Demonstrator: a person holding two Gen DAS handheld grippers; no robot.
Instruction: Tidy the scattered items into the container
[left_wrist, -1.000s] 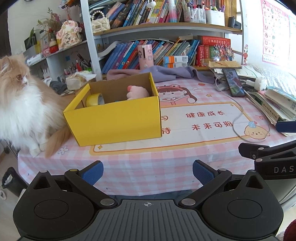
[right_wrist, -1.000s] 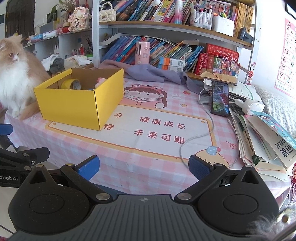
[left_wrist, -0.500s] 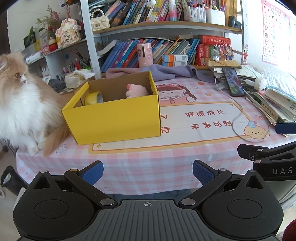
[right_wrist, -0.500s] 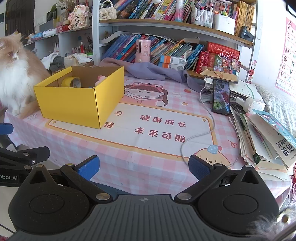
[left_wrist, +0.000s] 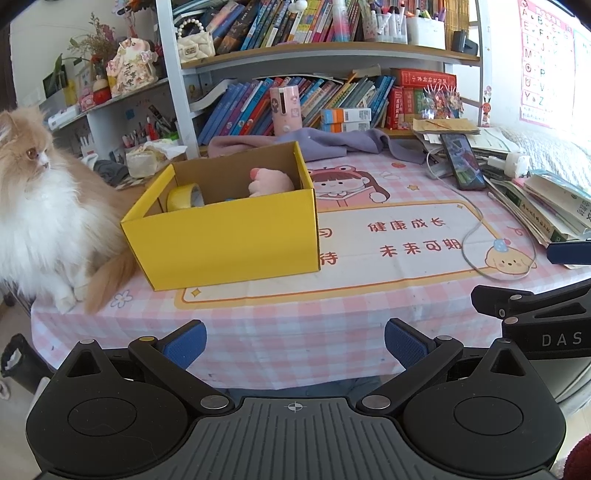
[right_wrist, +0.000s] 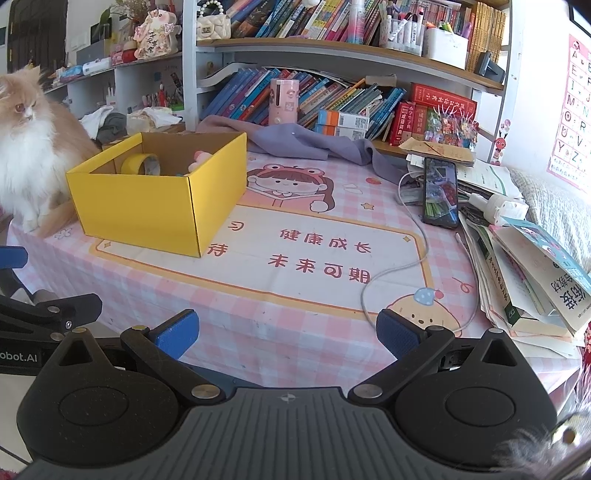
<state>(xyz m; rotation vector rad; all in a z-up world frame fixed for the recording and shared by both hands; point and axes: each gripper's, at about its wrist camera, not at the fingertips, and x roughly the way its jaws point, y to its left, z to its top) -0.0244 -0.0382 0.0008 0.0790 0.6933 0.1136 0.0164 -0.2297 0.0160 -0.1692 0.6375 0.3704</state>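
Hovering back from the surface, the left gripper and right gripper stay wide open and empty; little has shifted. Tape roll and pink toy lie inside the yellow box, so tidying looks finished.

— Where do your two cameras look from?
— Both sit low off the near edge of the table, facing across it toward the bookshelf. Your left view squares up to the yellow box; your right view stands further right, seeing that box obliquely.
— What do they share?
— Box, cat, phone, and each other's gripper at the frame edge.
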